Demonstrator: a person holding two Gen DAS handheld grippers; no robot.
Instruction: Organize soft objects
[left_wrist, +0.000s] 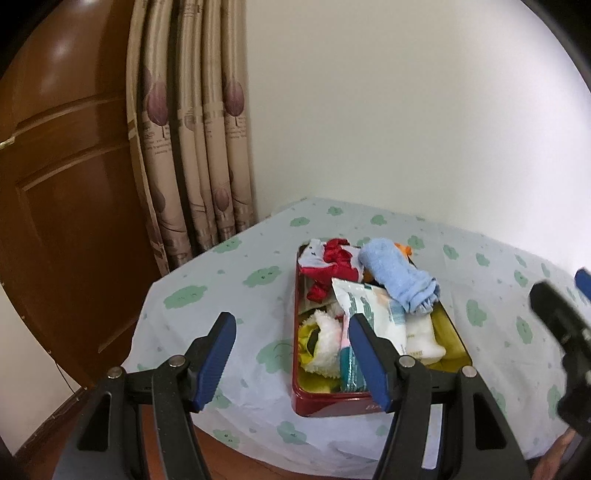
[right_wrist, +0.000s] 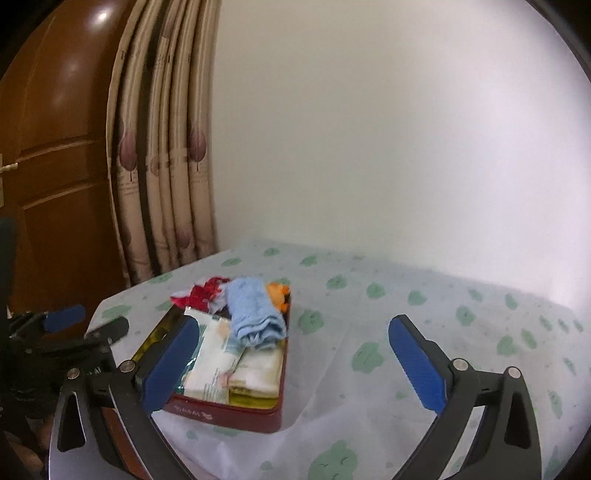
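Room in a home, patterned beige curtain (left_wrist: 192, 155) beside a brown wooden door (left_wrist: 62, 177), plain white wall (right_wrist: 388, 129), table under a cloud-print cloth (right_wrist: 369, 295)

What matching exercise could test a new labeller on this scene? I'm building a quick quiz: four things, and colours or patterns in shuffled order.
Things
1. rolled towel
2. tin box
3. tablecloth
4. curtain

Colours or patterns
A. dark red outside, yellowish inside
B. beige with purplish tree prints
C. light blue, fuzzy
D. pale with green cloud shapes

Pairs: 1-C, 2-A, 3-D, 4-B

The towel lies on top of the other items piled in the box; the box sits on the tablecloth. The left gripper and right gripper are both open, holding nothing.
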